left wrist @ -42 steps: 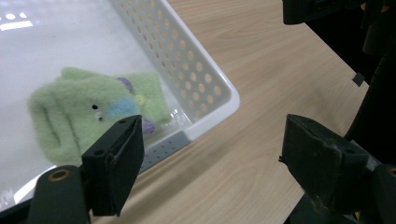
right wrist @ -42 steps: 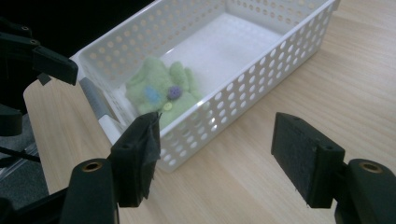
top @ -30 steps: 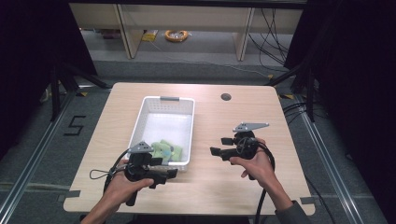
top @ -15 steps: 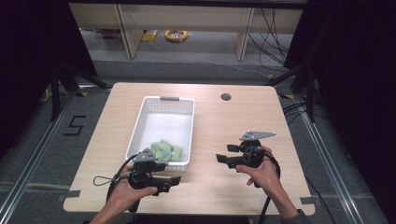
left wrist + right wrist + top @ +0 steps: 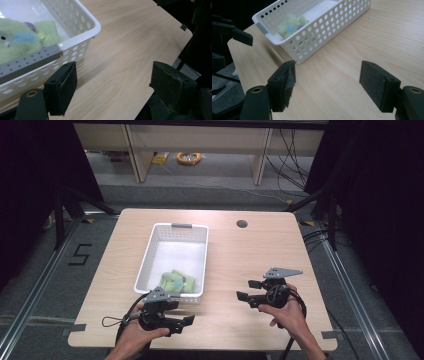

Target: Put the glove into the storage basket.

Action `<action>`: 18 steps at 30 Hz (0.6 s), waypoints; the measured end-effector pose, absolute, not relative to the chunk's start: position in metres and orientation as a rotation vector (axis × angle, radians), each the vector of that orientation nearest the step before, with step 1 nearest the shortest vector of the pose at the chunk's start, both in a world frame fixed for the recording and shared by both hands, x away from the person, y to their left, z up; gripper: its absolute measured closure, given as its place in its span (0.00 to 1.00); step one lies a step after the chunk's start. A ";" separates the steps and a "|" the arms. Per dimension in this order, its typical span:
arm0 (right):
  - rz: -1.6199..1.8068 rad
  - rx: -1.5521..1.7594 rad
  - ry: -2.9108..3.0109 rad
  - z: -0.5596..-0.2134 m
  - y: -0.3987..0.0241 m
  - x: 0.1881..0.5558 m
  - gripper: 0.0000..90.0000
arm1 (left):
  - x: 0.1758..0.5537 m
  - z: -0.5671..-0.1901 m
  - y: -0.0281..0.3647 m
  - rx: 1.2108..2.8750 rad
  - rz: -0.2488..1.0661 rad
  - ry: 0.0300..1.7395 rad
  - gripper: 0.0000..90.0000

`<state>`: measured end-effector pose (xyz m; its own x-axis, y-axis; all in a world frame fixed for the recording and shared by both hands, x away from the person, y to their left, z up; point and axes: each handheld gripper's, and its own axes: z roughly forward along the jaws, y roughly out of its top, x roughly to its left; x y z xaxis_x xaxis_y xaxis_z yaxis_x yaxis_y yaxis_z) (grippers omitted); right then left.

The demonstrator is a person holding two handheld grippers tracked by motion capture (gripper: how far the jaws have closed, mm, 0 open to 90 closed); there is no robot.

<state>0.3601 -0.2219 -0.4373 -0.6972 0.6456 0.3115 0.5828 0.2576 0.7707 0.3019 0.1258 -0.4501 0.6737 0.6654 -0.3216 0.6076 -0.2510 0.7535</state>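
Observation:
A white perforated basket [image 5: 172,251] stands on the wooden table, left of centre. A green plush toy [image 5: 175,281] lies in its near end. My left gripper [image 5: 189,320] hovers low by the table's front edge, just short of the basket's near wall, open and pointing right. In the left gripper view its jaws [image 5: 112,90] frame bare table beside the basket corner [image 5: 75,42] and the toy [image 5: 22,42]. My right gripper [image 5: 248,290] is right of the basket, pointing left. It is open; its jaws [image 5: 329,85] have just been opening with nothing between them.
A grey handle strip [image 5: 30,62] caps the basket's near rim. The table has a round cable hole [image 5: 242,224] at the back. In the right gripper view the left gripper [image 5: 239,35] shows past the basket [image 5: 317,30]. Bare tabletop lies between the two grippers.
Both hands have drawn back toward the table's front edge and sunk a little. The left gripper has left the basket's near wall; the right one has shifted slightly right.

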 end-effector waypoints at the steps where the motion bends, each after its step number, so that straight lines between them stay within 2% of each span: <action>1: 1.446 1.170 2.431 -0.439 -0.223 0.359 0.34 | 0.301 -0.451 0.126 1.951 0.086 0.990 0.23; 18: 1.463 1.193 2.422 -0.460 -0.240 0.333 0.31 | 0.287 -0.475 0.129 1.952 0.103 0.965 0.22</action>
<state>0.3328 -0.2397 -0.4598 -0.6961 0.6458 0.3136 0.5781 0.2452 0.7783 0.2871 0.1285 -0.4753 0.6883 0.6620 -0.2966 0.5845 -0.2639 0.7673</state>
